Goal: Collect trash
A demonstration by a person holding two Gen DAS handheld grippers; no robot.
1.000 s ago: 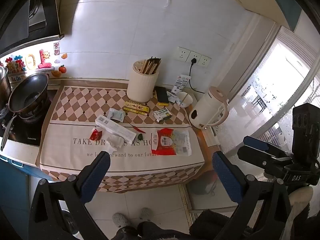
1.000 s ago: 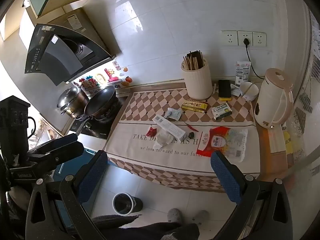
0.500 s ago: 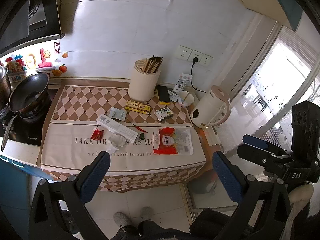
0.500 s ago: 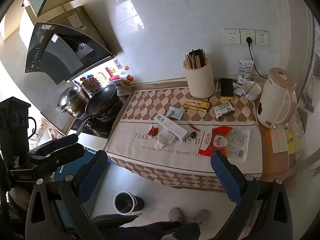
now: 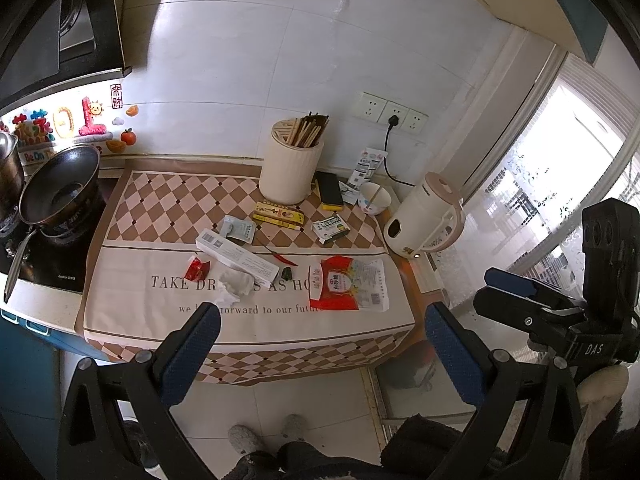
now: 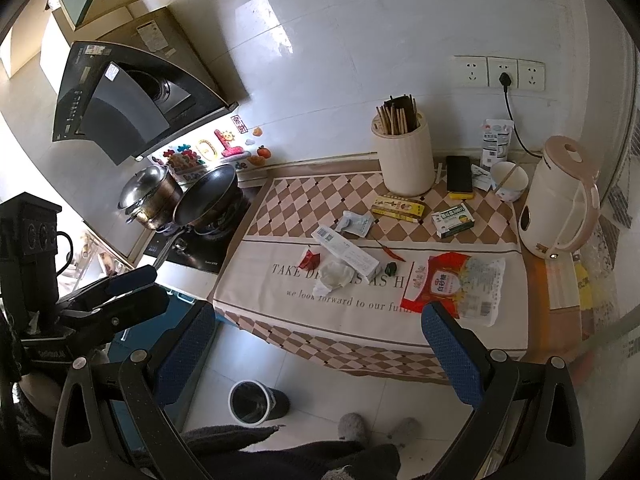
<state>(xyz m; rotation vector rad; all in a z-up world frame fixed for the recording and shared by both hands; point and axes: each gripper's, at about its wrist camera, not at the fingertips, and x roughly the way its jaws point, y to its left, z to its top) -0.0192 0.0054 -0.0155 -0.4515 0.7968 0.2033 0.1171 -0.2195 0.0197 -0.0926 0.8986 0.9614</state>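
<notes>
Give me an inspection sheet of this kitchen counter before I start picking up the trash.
Surface: checkered cloth covers the counter.
Job's things: crumpled tissue, red wrapper, red-and-clear bag, white carton, all on the cloth; bin on the floor.
Clutter: chopstick holder, phone, bowl, kettle.
Grippers: left tongs and right tongs open, empty, short of the counter.
Cables: kettle cord plugged into the wall socket.
Surroundings: wok on the stove, range hood above.

Bright daylight from the window (image 5: pixel 568 168); fisheye edges curve, corners dark.
</notes>
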